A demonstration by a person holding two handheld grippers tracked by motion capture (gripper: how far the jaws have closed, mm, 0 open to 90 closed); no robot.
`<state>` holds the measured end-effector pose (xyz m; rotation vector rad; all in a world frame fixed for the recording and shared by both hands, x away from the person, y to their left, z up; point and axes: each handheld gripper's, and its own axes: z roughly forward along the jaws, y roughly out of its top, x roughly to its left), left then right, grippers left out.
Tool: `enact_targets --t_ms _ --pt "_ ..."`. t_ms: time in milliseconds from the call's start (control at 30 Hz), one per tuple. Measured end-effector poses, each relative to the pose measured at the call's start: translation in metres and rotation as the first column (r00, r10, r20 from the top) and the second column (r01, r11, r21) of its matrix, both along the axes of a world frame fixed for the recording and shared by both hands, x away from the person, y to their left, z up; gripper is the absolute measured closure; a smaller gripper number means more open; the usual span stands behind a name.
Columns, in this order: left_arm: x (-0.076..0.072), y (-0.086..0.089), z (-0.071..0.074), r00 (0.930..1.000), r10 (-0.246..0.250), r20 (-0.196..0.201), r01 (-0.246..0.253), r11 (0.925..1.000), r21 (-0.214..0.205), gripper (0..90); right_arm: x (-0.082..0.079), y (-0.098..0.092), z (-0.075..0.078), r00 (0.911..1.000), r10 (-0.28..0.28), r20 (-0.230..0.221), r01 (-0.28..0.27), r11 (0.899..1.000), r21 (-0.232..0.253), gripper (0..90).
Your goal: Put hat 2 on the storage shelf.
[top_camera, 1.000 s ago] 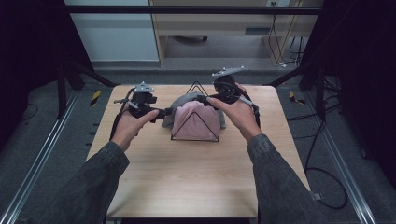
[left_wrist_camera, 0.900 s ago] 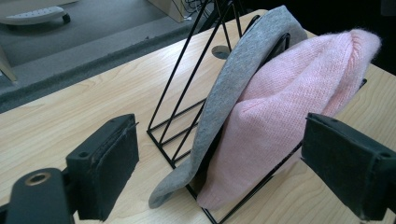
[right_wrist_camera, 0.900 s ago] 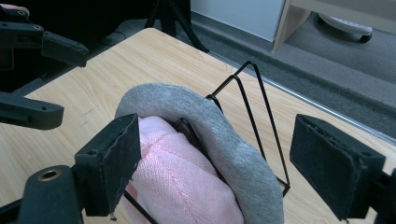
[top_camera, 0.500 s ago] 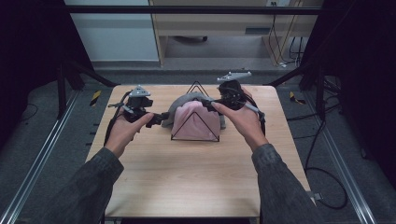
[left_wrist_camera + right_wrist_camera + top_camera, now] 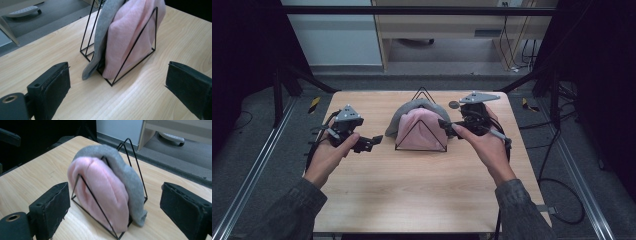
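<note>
A black wire rack stands at the middle of the wooden table's far half. A pink knit cloth is tucked in its front slot, and a grey cloth drapes over the slot behind. My left gripper sits left of the rack, open, holding nothing. My right gripper is at the rack's right side, open, close to the pink cloth. The left gripper view shows the pink cloth and grey cloth beyond the jaws. In the right gripper view the pink cloth lies between the spread jaws, farther off.
The table has bare wood in front of the rack and along both sides. Metal rails run on the floor left and right. Cables trail on the floor at the right. A desk stands beyond the far edge.
My left gripper has drawn back from the rack, leftward and toward the person. My right gripper has shifted a little right and nearer. The cloths and rack stay put.
</note>
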<state>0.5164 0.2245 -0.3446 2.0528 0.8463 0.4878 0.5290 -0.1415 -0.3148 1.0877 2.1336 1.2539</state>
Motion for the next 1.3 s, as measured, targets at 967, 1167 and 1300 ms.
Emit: enact_targets --t_ms 967,1167,1300 --pt "-0.041 0.007 -0.074 0.9957 -0.047 -0.080 0.058 0.9869 0.151 5.3 -0.061 -0.041 -0.109 0.9918 -0.017 -0.126 0.006 0.996 -0.087 13.3" --pt "-0.040 0.012 -0.097 0.9909 -0.034 -0.131 0.055 0.9860 0.157 5.4 -0.062 -0.043 -0.139 0.9806 -0.021 -0.195 0.002 0.995 -0.101 14.6" --pt "-0.036 0.022 -0.115 0.9855 -0.012 -0.169 0.039 0.9864 0.160 5.4 -0.058 -0.045 -0.151 0.9736 -0.034 -0.226 0.012 0.995 -0.095 14.6"
